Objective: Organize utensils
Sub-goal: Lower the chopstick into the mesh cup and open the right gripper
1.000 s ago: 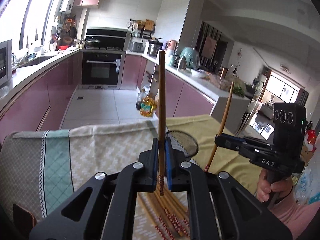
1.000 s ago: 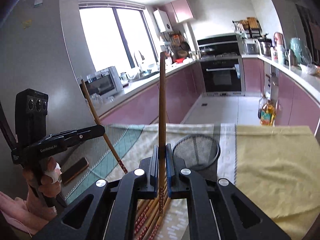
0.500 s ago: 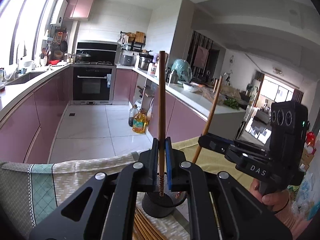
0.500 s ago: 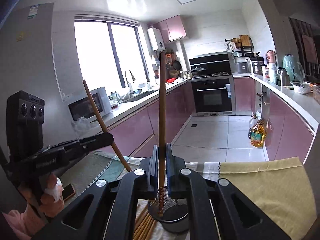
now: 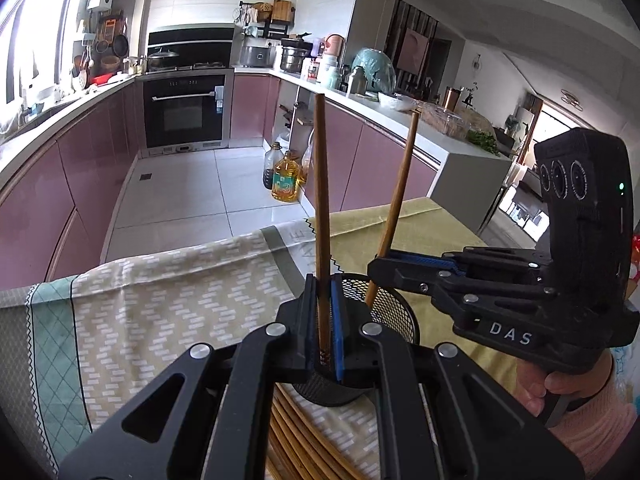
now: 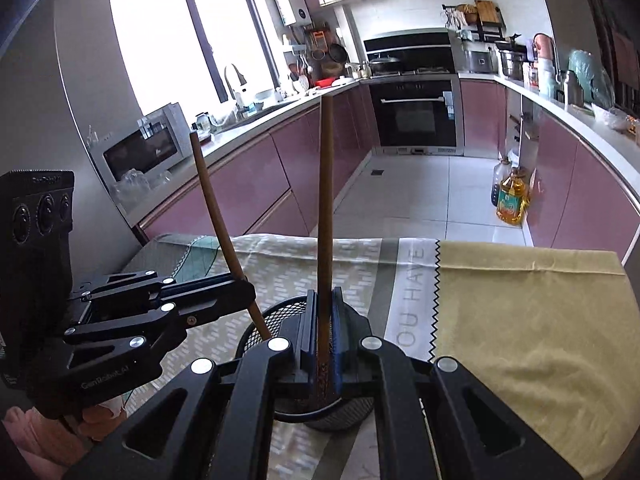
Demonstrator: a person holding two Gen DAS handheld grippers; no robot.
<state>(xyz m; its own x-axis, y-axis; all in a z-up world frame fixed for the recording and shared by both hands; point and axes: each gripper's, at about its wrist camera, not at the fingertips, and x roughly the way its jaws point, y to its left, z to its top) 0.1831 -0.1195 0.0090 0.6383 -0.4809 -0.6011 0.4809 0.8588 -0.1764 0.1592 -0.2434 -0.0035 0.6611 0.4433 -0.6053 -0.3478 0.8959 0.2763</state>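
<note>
My left gripper (image 5: pixel 323 320) is shut on a brown chopstick (image 5: pixel 321 200) held upright, its lower tip over the black mesh holder (image 5: pixel 394 312). My right gripper (image 6: pixel 323 332) is shut on another upright chopstick (image 6: pixel 326 200) above the same mesh holder (image 6: pixel 276 312). In the left wrist view the right gripper (image 5: pixel 380 266) comes in from the right with its chopstick (image 5: pixel 398 196) dipping into the holder. In the right wrist view the left gripper (image 6: pixel 244 286) comes in from the left with its chopstick (image 6: pixel 218 216) angled into the holder. Several more chopsticks (image 5: pixel 296 440) lie on the cloth below.
A patterned beige and green cloth (image 5: pixel 160 300) and a yellow cloth (image 6: pixel 520 320) cover the table. Beyond the far table edge are the kitchen floor, pink cabinets (image 6: pixel 248 196), an oven (image 5: pixel 184 108) and oil bottles (image 5: pixel 285 186).
Both grippers have tilted down and come closer over the mesh holder, bringing the two chopstick tips down to its rim. Each gripper has kept hold of its chopstick.
</note>
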